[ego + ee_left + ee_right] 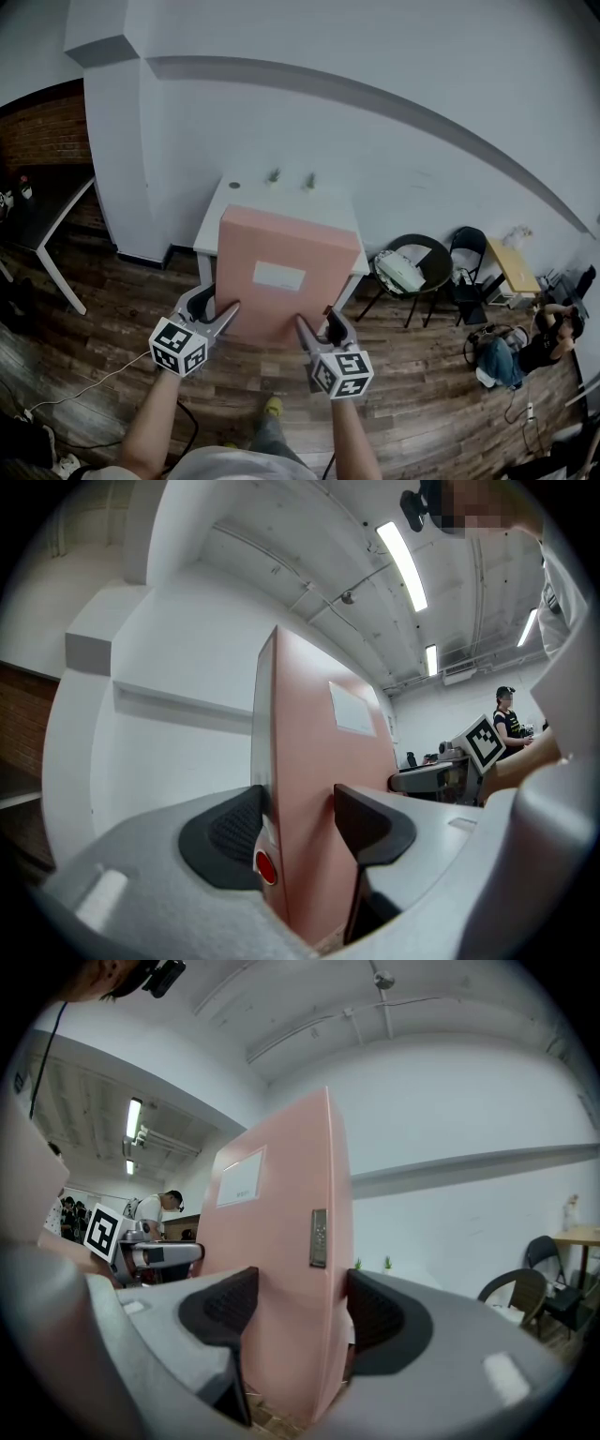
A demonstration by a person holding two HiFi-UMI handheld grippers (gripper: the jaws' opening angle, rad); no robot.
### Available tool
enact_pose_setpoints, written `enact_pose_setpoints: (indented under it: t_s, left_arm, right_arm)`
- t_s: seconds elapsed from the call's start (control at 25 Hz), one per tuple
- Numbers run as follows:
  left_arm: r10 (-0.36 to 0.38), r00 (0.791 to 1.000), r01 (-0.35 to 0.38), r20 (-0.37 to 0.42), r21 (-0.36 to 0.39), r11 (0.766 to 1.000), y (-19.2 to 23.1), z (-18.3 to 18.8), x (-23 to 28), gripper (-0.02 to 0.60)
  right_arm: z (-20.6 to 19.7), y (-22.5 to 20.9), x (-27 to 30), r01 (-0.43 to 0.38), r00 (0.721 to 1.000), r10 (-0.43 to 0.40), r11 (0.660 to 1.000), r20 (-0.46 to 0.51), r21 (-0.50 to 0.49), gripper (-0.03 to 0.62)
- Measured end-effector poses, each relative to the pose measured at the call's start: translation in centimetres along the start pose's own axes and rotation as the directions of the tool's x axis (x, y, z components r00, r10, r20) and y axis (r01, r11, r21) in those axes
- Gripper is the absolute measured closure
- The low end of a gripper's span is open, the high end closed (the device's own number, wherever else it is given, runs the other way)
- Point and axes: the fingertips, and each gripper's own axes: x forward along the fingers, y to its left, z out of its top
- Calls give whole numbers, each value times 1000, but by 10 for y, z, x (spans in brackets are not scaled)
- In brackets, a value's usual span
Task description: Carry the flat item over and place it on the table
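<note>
Wood floor, white wall, white tabletop against it straight ahead with two small plants at the far edge. Pink flat item, with a white label on its face, is up in the air between both units and not resting on anything I can see. Left hand-held gripper is clamped on its lower left edge and right hand-held gripper on its lower right edge. Both gripper views show the pads pressed against the two faces of the panel with no gap. In the head view the item's far end overlaps the tabletop, but I can't tell whether it's actually above the surface or just short of it. Status: pickup done, carry looks mostly done, placement not done. Left to do is close the last stretch, lower it flat on the bare near part clear of the plants, then release both sides. Chairs and a seated person are off to the right, well apart from the path.
</note>
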Motion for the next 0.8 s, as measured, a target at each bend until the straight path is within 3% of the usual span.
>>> enact_pose_setpoints:
  t_s: [0.24,0.8]
  left_arm:
    - [-4,1000,4,-2,-1,1000,15,-3,21,337]
    - [5,999,-6,-43,-13,1000,66,-32,123,339]
  right_arm:
    - [0,-14,22,-1,1000,1,1000,0,5,301]
    - [-14,-91,113,-14,1000,14,999,-23,34,301]
